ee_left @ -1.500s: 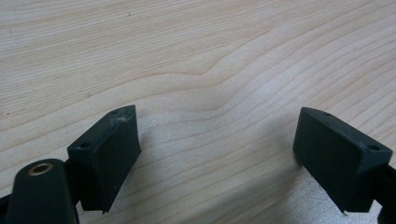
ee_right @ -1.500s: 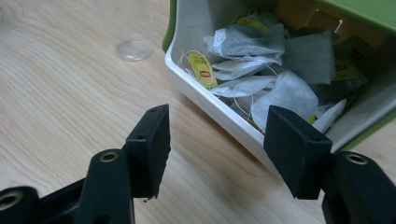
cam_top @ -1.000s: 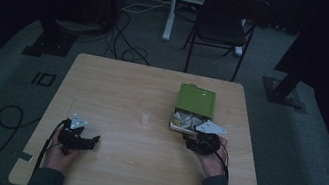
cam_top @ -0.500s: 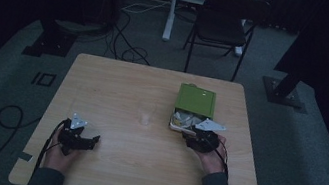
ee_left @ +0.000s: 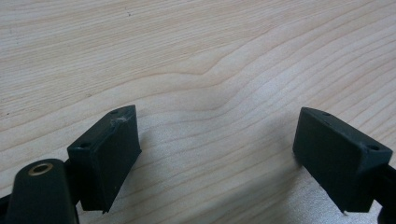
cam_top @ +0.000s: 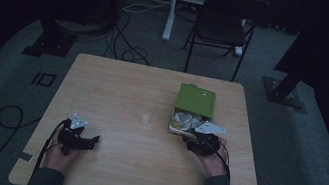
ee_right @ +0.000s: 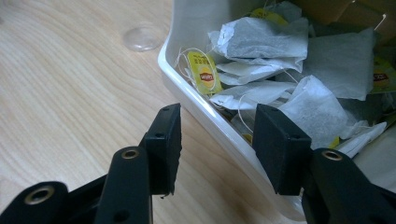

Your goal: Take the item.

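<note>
A person sits at a wooden desk [cam_top: 152, 95] with a gripper in each hand. The left gripper [cam_top: 89, 140] rests on the desk near its left front corner; in the left gripper view its two black fingers [ee_left: 109, 154] stand wide apart with bare wood between them and nothing held.

The right gripper [cam_top: 195, 140] lies at the near edge of a white tray [cam_top: 177, 129] on the right half of the desk. In the right gripper view its fingers [ee_right: 163, 147] are parted and straddle the tray's rim [ee_right: 205, 116]: one is over the desk outside the tray, the other over the inside. Whether they touch the rim cannot be told. They hold nothing.

The tray is heaped with tea bags [ee_right: 261, 42], white paper sachets with strings and yellow tags [ee_right: 205, 74]. A green box [cam_top: 195, 100] lies just behind the tray, touching it or overlapping its far end. A small clear round lid or cup [cam_top: 145, 118] sits on the desk left of the tray, near the middle.

Beyond the desk a black chair [cam_top: 227, 24] stands on the dark floor, with cables [cam_top: 128, 41] trailing to its left.
</note>
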Demonstrator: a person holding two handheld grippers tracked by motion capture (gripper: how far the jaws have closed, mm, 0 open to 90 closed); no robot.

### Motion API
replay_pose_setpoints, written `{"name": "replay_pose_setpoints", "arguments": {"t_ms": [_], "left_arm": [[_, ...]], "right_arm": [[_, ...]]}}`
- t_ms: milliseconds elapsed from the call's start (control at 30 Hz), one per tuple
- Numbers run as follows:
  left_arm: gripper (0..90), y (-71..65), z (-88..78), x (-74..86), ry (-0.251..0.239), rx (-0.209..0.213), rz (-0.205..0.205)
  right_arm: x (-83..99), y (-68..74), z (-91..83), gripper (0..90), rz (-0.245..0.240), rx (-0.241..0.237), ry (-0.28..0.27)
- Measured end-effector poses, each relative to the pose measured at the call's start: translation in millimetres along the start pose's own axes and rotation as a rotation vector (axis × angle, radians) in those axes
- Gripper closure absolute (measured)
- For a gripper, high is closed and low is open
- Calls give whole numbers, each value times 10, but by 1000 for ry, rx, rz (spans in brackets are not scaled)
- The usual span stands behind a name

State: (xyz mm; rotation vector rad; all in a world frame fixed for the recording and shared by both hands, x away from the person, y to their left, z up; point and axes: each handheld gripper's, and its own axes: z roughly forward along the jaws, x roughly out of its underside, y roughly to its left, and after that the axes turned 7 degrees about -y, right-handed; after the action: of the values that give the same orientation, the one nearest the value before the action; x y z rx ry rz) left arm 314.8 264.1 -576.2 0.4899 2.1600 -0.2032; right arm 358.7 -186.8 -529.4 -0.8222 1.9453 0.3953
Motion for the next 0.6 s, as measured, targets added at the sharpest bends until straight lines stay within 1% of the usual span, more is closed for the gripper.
{"name": "replay_pose_setpoints", "arguments": {"t_ms": [67, 167, 500, 600], "left_arm": [[154, 0, 0, 0, 0, 0, 0], [154, 0, 0, 0, 0, 0, 0], [154, 0, 0, 0, 0, 0, 0], [154, 0, 0, 0, 0, 0, 0]], "right_arm": [[0, 0, 0, 521, 0, 0, 0], [23, 45, -35, 519, -5, -2, -3], [69, 124, -108, 524, -4, -19, -7], [79, 154, -136, 542, -16, -23, -3]]}}
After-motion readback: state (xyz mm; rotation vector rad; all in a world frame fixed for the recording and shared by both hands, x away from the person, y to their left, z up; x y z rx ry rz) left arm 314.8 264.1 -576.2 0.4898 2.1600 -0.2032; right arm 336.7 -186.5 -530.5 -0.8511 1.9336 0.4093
